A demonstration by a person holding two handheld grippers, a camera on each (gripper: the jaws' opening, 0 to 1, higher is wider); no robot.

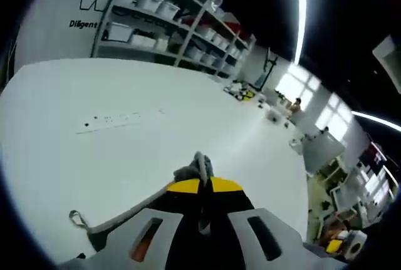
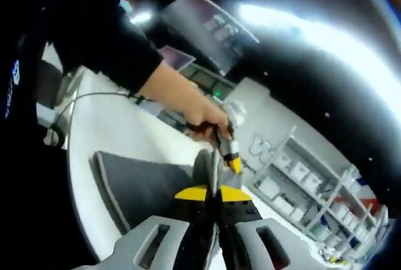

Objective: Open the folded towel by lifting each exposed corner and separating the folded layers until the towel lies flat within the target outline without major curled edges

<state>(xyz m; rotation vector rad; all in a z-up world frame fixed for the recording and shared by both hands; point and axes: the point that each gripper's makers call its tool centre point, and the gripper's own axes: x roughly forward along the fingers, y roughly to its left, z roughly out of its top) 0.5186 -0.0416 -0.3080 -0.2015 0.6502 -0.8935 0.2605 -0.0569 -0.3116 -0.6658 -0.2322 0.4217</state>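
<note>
Grey cloth towel, pinched at a bunched corner by the right gripper, jaws clenched; remainder spreads over the white tabletop. Left gripper jaws clamp another bunched corner. Beyond, a person's hand; far back, white shelving with bins.

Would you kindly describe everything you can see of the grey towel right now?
The towel is dark grey cloth with a paler stitched hem. In the right gripper view it stretches as a smooth sheet above the white table, one corner pinched in the right gripper, whose jaws are closed; the left gripper holds another part. In the left gripper view, a bunched corner sits in the left gripper's closed jaws, and a hemmed edge with a small loop tag trails toward the table.
</note>
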